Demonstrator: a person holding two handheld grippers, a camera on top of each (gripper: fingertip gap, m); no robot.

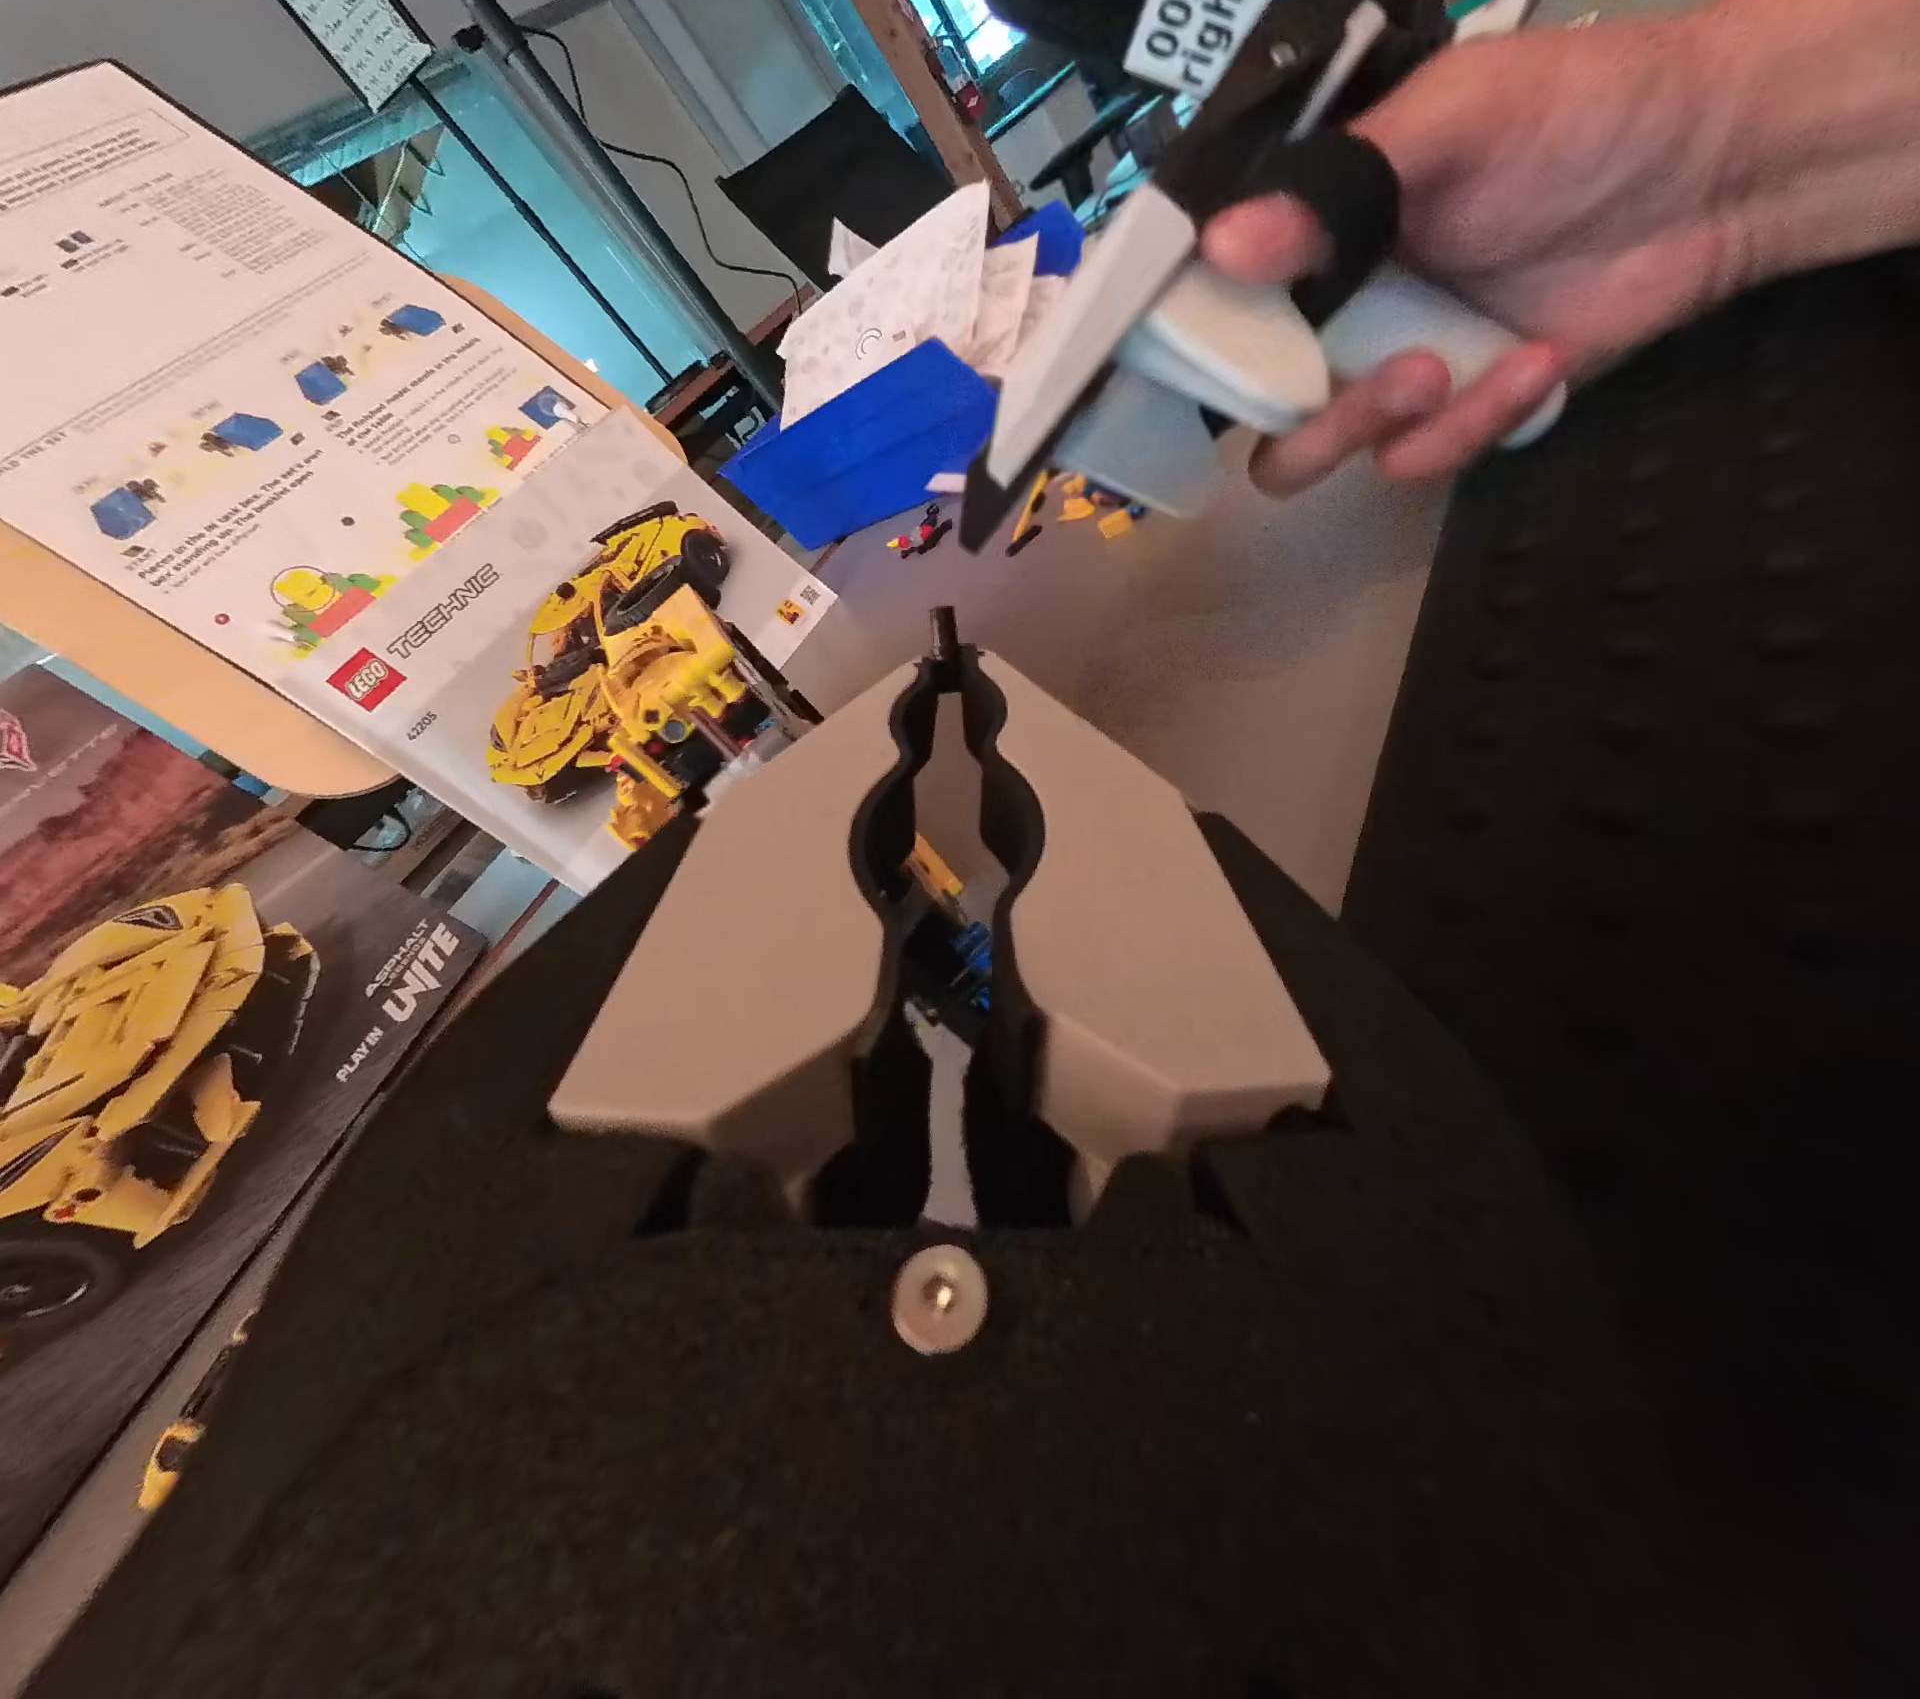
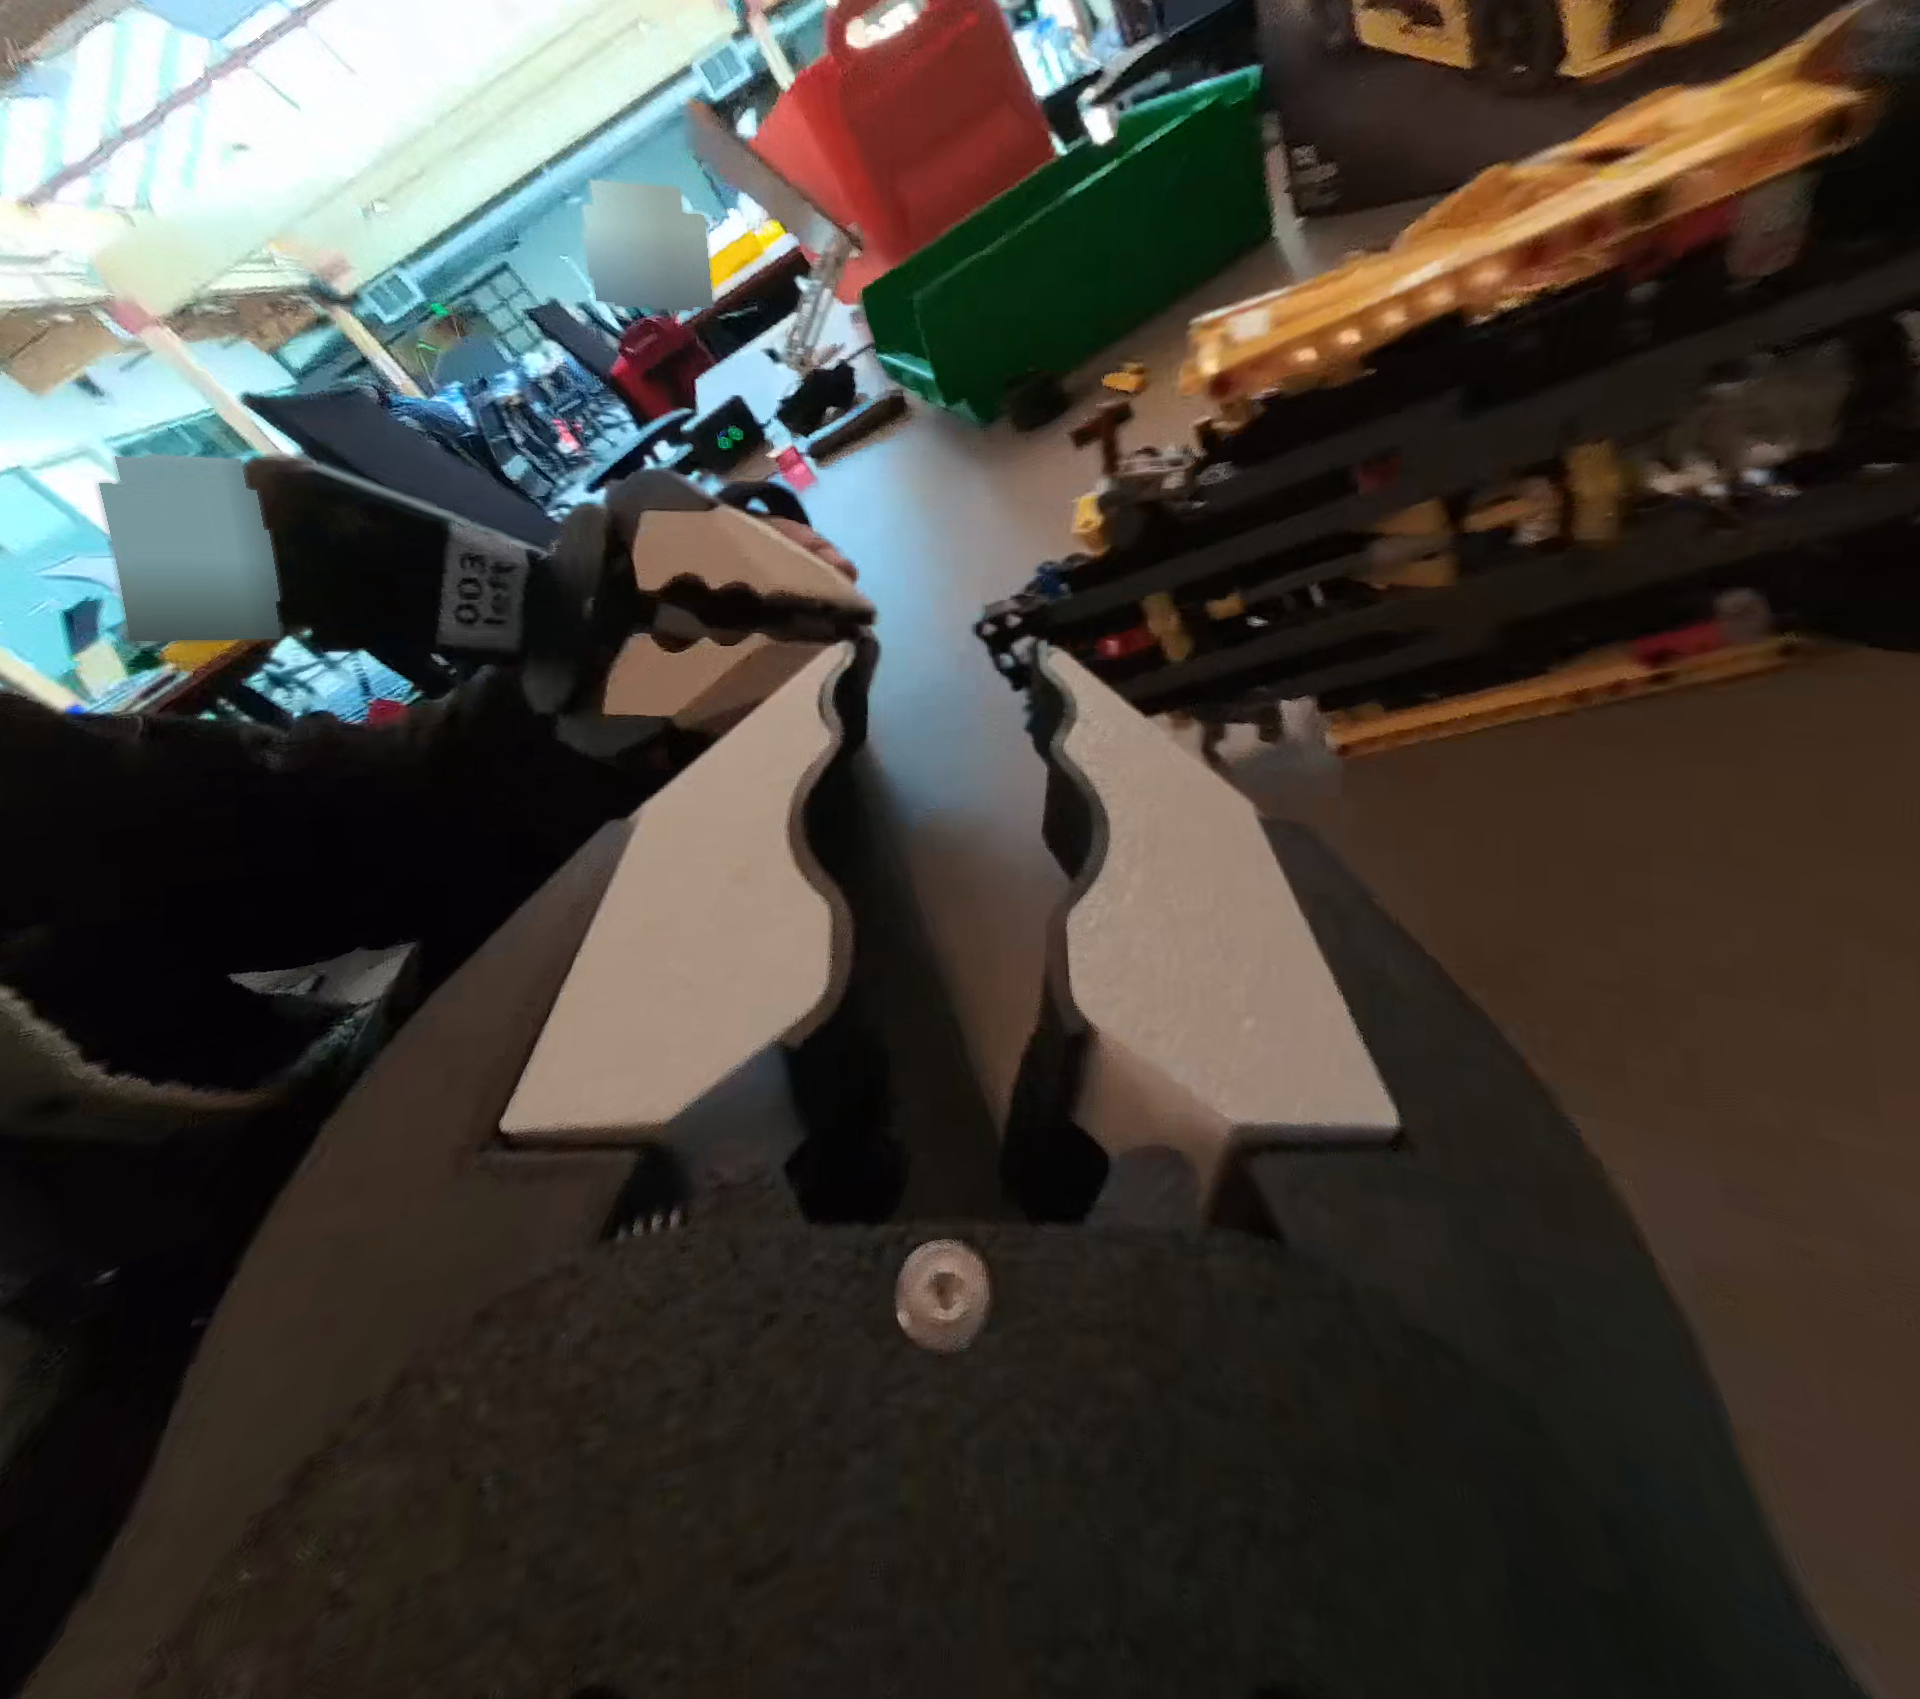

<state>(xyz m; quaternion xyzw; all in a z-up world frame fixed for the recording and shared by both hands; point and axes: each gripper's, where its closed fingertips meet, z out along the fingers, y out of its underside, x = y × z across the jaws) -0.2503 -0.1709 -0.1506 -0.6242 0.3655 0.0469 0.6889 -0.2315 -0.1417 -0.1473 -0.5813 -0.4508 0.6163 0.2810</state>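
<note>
The left gripper [image 1: 943,662] has its two grey fingers pressed together on a small black peg [image 1: 943,629], which sticks out past the tips. Below it, between the fingers, bits of a yellow and black toy car build [image 1: 940,911] peek through. Just beside it on the left lies a booklet [image 1: 582,641] with a yellow car on its cover. Farther off sits a blue bin [image 1: 873,444] with loose little bricks [image 1: 1081,506] near it on the grey table [image 1: 1195,641].

The right gripper [image 2: 948,662] has its fingers apart with nothing between them. The long yellow and black car frame [image 2: 1455,527] is just to its right. A green bin [image 2: 1081,267] and a red bag [image 2: 925,91] stand behind.
</note>
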